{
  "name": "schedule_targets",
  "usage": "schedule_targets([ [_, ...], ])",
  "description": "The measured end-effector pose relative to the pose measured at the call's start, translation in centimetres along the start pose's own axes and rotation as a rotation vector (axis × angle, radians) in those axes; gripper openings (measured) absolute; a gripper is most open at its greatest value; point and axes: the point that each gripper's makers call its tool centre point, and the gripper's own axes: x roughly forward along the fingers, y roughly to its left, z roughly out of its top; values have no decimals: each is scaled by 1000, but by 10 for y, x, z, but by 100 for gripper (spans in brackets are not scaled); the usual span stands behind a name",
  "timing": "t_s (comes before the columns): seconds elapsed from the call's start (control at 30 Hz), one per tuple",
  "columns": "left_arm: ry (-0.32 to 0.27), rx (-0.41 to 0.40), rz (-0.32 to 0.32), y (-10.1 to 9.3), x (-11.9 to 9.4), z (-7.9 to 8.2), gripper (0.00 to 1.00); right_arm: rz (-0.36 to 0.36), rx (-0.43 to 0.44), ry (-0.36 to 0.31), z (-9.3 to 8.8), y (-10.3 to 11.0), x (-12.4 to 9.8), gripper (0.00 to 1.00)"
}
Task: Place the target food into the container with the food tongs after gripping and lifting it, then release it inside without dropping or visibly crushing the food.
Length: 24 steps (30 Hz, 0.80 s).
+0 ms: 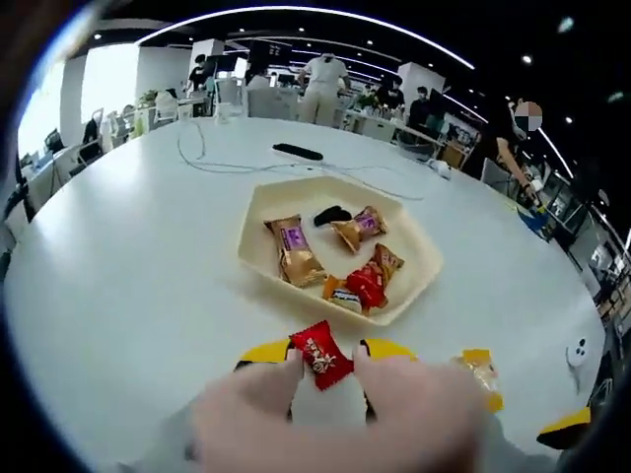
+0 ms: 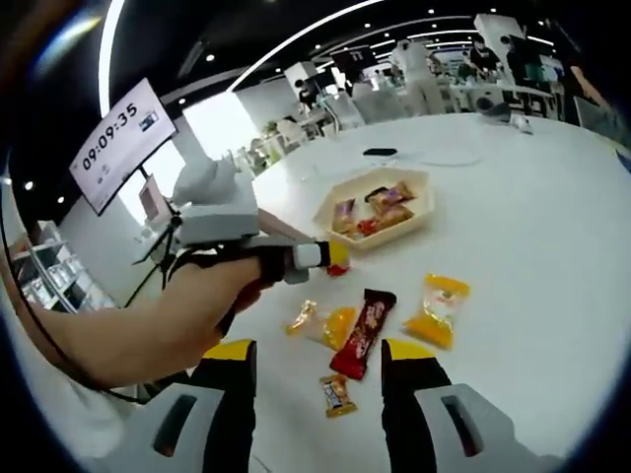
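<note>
In the left gripper view, the left gripper (image 1: 322,367) had its blurred pale jaws closed on a small red-wrapped candy (image 1: 321,355), held up over the white table (image 1: 128,266) on the near side of the cream hexagonal tray (image 1: 258,258). A yellow packet (image 1: 480,368) lay on the table just off to the right of the jaws. Past the candy, the tray held several wrapped sweets: a gold-and-purple one (image 1: 294,251), a gold one (image 1: 360,228), red and orange ones (image 1: 370,281), and a small dark piece (image 1: 331,214). Farther on lay a black remote-like object (image 1: 297,152) and a thin cable (image 1: 212,163), and behind the table stood people at desks.

In the right gripper view, the right gripper (image 2: 318,379) stood wide apart, empty, over loose sweets: a small wrapped one (image 2: 337,394) nearest, then a long dark-red bar (image 2: 362,332), an orange sweet (image 2: 337,325), and a yellow pouch (image 2: 437,310) to the right. A person's hand (image 2: 212,286) held the other gripper across the left side, partly hiding the table there, its tip near the tray (image 2: 419,223). A wall screen (image 2: 120,140) hung beyond.
</note>
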Motion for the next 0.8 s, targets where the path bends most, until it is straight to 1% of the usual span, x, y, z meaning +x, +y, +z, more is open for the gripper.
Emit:
schedule_targets([
  [0.07, 7, 26, 1, 3, -1, 0, 26, -1, 0, 1, -1, 0, 0, 51],
  [0.13, 10, 34, 7, 5, -1, 0, 26, -1, 1, 0, -1, 0, 0, 51],
  [0.17, -1, 40, 20, 19, -6, 4, 26, -6, 14, -10, -1, -1, -1, 51],
  [0.2, 1, 26, 18, 22, -7, 4, 26, -8, 18, -12, -2, -1, -1, 51],
  [0.27, 4, 28, 25, 31, -9, 5, 26, -16, 29, -21, -2, -3, -1, 50],
  [0.3, -13, 23, 15, 31, -9, 8, 26, -19, 33, -25, -1, -4, -1, 50],
  [0.33, -28, 20, -9, 28, -10, 13, 26, -22, 41, -31, -1, -4, -1, 50],
  [0.4, -42, 33, -86, 14, -9, 18, 26, -28, 51, -37, -1, -5, -1, 50],
  [0.43, -27, 53, -113, 8, -7, 17, 27, -31, 54, -41, 0, -5, -1, 50],
  [0.5, -33, 167, -131, 1, -2, 20, 27, -37, 60, -49, 1, -5, -1, 50],
  [0.53, -35, 244, -118, 3, 1, 23, 27, -40, 62, -53, 1, -5, -2, 50],
  [0.57, -53, 301, -102, 5, 3, 27, 27, -43, 62, -57, 2, -5, -2, 50],
  [0.6, -63, 341, -104, 5, 5, 29, 27, -51, 63, -62, 3, -5, -3, 50],
  [0.63, -55, 370, -120, 4, 8, 29, 27, -63, 60, -61, 2, -6, -3, 50],
  [0.67, -47, 375, -132, 3, 9, 29, 27, -76, 55, -60, 2, -9, -4, 50],
  [0.7, -51, 380, -171, 0, 11, 29, 26, -82, 61, -61, 1, -10, -5, 50],
  [0.73, -53, 349, -197, -3, 13, 29, 27, -85, 64, -61, 1, -11, -5, 49],
  [0.77, -18, 354, -182, 4, 17, 24, 26, -100, 82, -62, 0, -15, -7, 49],
  [0.8, -2, 368, -182, 7, 20, 20, 26, -105, 87, -64, 0, -17, -7, 49],
])
